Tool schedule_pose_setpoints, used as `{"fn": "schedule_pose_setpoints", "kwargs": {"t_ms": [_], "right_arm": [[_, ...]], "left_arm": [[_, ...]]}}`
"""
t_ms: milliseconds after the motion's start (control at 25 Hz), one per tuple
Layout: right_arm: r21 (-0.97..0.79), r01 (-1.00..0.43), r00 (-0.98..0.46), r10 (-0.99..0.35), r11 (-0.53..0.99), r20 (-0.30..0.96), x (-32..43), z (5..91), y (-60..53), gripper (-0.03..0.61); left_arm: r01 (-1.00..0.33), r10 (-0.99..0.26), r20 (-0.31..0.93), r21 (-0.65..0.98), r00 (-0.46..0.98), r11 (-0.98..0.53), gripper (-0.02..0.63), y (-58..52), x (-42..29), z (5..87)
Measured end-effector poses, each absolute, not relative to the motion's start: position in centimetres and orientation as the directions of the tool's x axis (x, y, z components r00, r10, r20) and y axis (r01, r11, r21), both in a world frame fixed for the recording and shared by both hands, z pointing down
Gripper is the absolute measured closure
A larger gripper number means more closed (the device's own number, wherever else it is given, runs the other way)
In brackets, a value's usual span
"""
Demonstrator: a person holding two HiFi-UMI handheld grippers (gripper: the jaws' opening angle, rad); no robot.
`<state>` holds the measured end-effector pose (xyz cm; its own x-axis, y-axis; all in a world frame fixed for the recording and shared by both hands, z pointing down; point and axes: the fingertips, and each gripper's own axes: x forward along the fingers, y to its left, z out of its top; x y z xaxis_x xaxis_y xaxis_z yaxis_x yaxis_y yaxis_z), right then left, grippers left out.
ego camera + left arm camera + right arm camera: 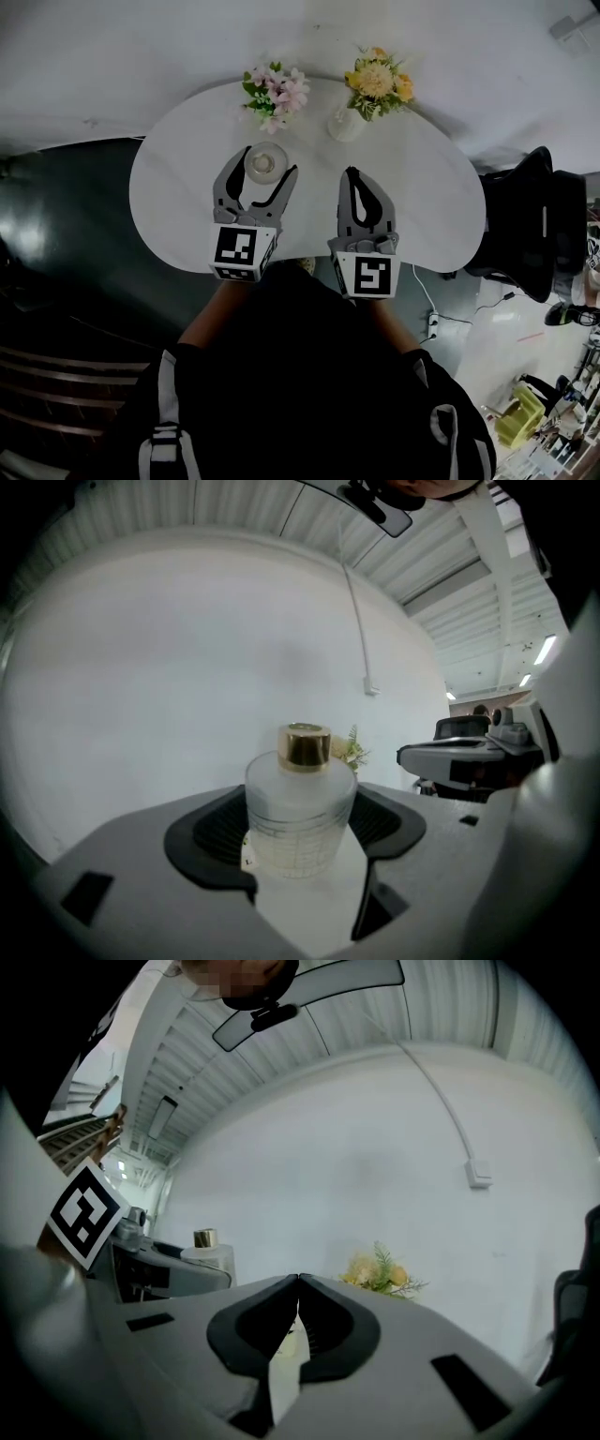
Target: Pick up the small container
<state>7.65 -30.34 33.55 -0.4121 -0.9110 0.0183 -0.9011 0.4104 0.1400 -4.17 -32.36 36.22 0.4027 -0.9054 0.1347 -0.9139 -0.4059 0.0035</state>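
Observation:
The small container (264, 163) is a frosted round jar with a gold cap, standing upright on the white round table (178, 187). My left gripper (267, 159) is open, with one jaw on either side of the jar. In the left gripper view the container (298, 813) fills the gap between the black pads (211, 841); I cannot tell if they touch it. My right gripper (352, 172) rests shut on the table to the right, holding nothing. In the right gripper view its jaws (298, 1281) meet, and the container (210, 1247) shows at the left.
A pink flower bunch (277, 94) lies just beyond the container. Yellow flowers (377, 80) stand in a white vase (347, 124) ahead of the right gripper. A black chair (534, 220) sits off the table's right edge. A white wall lies behind.

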Motion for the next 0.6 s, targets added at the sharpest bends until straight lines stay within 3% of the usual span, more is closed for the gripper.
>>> {"fn": "schedule_pose_setpoints", "kwargs": {"t_ms": [200,600], "right_arm": [[0.187,-0.881,-0.434,-0.9,0.434,0.04,7.0,32.7,-29.4,0.557],[0.109,-0.902,-0.42,-0.907,0.417,-0.006,6.9,31.9,-28.8,0.557]], "left_arm": [[-0.922,-0.916,0.119,-0.017,0.383,-0.388,0.283,-31.2,-5.0,34.3],[-0.924,-0.92,0.11,-0.037,0.375,-0.381,0.282,-29.9,-5.8,34.0]]}}
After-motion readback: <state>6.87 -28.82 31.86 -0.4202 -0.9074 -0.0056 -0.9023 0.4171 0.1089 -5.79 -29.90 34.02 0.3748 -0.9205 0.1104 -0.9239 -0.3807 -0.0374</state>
